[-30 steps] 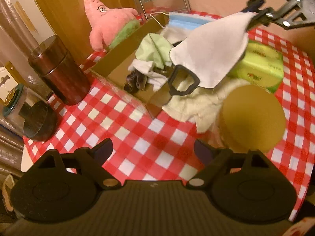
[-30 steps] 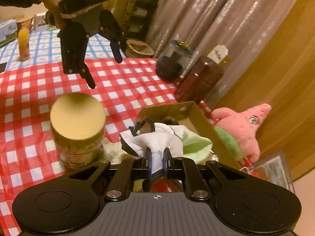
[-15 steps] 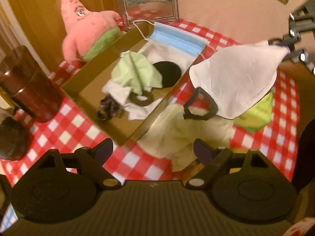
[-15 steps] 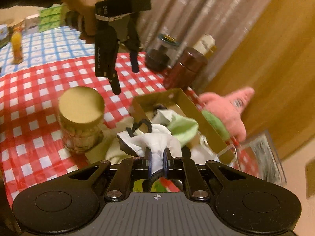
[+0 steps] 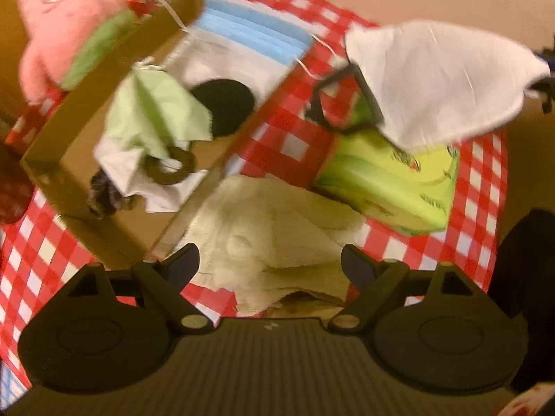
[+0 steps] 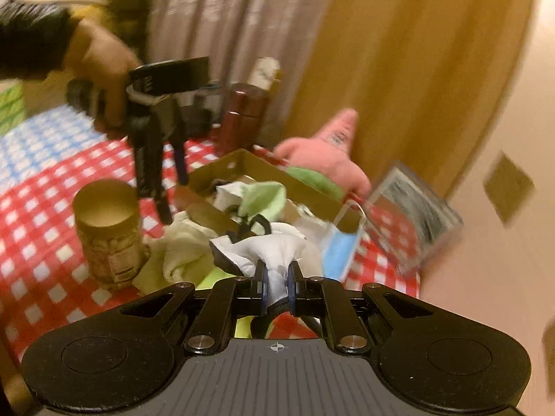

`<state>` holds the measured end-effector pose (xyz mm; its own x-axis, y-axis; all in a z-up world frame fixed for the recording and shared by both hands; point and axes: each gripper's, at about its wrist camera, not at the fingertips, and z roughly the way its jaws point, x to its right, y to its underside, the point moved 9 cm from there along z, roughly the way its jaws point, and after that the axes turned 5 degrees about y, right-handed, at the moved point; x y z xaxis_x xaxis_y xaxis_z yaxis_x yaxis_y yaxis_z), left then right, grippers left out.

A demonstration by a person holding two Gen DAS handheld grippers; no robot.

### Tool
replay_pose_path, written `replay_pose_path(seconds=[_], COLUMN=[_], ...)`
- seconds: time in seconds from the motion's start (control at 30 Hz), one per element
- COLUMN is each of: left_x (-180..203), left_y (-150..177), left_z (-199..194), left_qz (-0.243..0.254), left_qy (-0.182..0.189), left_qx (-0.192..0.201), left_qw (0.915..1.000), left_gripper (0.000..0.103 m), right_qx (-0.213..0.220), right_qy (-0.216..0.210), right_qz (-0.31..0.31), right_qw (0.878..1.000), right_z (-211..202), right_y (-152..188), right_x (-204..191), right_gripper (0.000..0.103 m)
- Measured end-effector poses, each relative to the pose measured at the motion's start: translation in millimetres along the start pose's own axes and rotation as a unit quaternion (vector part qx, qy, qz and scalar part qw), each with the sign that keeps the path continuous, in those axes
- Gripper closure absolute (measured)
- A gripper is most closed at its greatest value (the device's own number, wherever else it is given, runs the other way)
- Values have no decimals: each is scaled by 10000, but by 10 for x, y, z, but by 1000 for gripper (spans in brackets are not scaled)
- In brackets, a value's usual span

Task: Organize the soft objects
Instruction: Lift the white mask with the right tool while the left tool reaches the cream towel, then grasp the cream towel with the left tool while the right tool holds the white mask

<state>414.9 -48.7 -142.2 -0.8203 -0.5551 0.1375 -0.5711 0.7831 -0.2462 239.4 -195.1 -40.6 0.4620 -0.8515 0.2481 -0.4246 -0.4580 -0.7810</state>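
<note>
Hanging clamped in the right gripper (image 6: 276, 277) fingers just beside the cardboard box (image 5: 114, 72), white mask (image 5: 440, 79), nearer than the left gripper (image 5: 270, 260), fingers wide over the cream cloth (image 5: 274, 228).

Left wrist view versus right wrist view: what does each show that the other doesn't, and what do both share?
Only the left wrist view shows the black round item inside the box and most of the green pack. Only the right wrist view shows the yellow-lidded jar, the dark red canister and the open left tool. Both show the cardboard box, pink plush, blue mask, cream towel and the white mask pinched by the right tool.
</note>
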Motion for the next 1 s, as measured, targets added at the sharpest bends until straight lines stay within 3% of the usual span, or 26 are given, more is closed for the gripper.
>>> replay_pose_path(seconds=[0.13,0.37,0.67,0.83,1.0], left_x=[138,203,244,254,254], left_y=[-34,-93,-172,-212,-159], left_z=[193,506,838,982,1118], left_qz=[331,649,966,996,1086], left_qy=[35,-128,-235,-199,-256], left_qx=[-440,-993,-1378,-1379,-1524], left_qw=[9985,9929,9855,9852,9820], left_gripper=[16,15,16,20,35], right_qx=[-70,-122,-960,-1110,-1123], right_qy=[199,340,208,97,80], right_qz=[780,1950,1765,1697,1652], right_qw=[9967,9801,9794,9792,9798], right_z=[77,319,608,714,779], right_y=[134,229,418,440,411], right_x=[152,438,451,494,499], right_gripper=[92,92,92,92,92])
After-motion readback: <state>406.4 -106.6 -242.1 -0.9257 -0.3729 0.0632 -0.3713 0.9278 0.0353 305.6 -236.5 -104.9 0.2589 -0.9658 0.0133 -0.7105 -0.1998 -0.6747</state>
